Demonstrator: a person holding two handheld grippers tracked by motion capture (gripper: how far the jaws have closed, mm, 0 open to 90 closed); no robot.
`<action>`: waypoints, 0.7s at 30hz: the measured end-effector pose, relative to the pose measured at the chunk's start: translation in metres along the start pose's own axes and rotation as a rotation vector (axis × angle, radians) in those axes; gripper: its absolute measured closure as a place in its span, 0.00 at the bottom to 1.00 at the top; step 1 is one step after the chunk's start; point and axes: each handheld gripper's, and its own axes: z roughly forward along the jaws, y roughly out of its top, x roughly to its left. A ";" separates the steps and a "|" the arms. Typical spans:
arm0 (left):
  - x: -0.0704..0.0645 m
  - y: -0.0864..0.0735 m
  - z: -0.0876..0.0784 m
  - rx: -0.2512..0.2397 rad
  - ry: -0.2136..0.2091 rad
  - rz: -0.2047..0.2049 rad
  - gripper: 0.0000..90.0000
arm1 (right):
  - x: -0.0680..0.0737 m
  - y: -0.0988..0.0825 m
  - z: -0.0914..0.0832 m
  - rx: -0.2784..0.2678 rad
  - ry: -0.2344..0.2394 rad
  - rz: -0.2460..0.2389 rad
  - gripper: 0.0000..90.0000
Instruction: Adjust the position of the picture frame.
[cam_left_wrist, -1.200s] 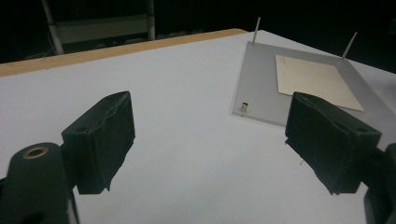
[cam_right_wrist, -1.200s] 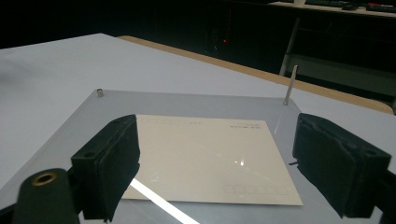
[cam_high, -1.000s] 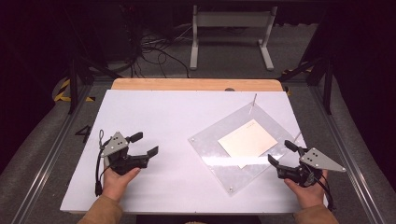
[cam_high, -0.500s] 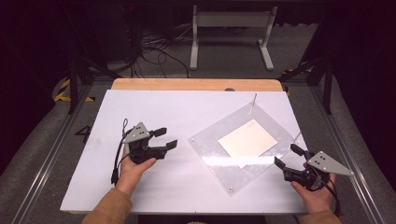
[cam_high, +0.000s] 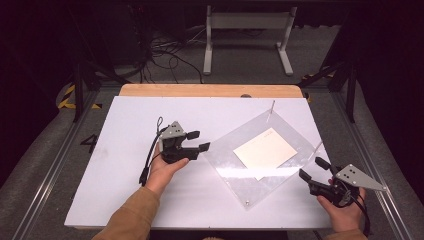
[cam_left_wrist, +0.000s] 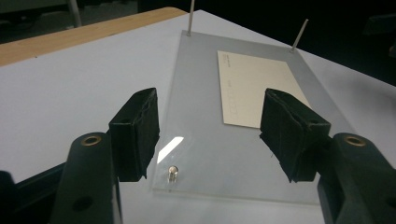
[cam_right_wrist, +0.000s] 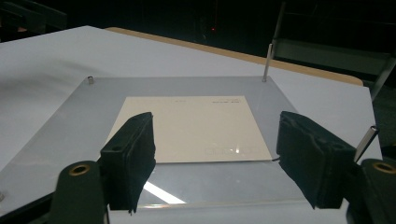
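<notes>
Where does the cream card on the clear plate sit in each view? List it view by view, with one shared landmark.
High view: cream card right of centre, on the clear plate.
Left gripper view: card upper right, beyond the jaws.
Right gripper view: card centre, between the jaws.
Shared landmark: the upright pin at the plate's corner.

Both grippers (cam_high: 196, 141) (cam_high: 315, 169) gaping (jaws narrowing).

We see a white table (cam_high: 125, 165) with a wooden strip (cam_high: 210, 90) along its far edge. Beyond it, on grey floor (cam_high: 240, 60), stand a white frame (cam_high: 247, 30) and tangled black cables (cam_high: 160, 52); the room behind is dark.
</notes>
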 end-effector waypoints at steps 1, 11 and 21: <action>0.001 -0.001 0.003 0.002 0.002 -0.002 0.42 | 0.000 0.000 0.001 0.005 0.008 0.007 0.33; 0.011 -0.015 0.030 0.052 0.056 -0.022 0.49 | 0.001 0.002 0.002 0.028 0.029 0.022 0.36; 0.018 -0.027 0.047 0.165 0.087 -0.016 0.62 | -0.001 0.001 0.002 0.037 0.040 0.032 0.37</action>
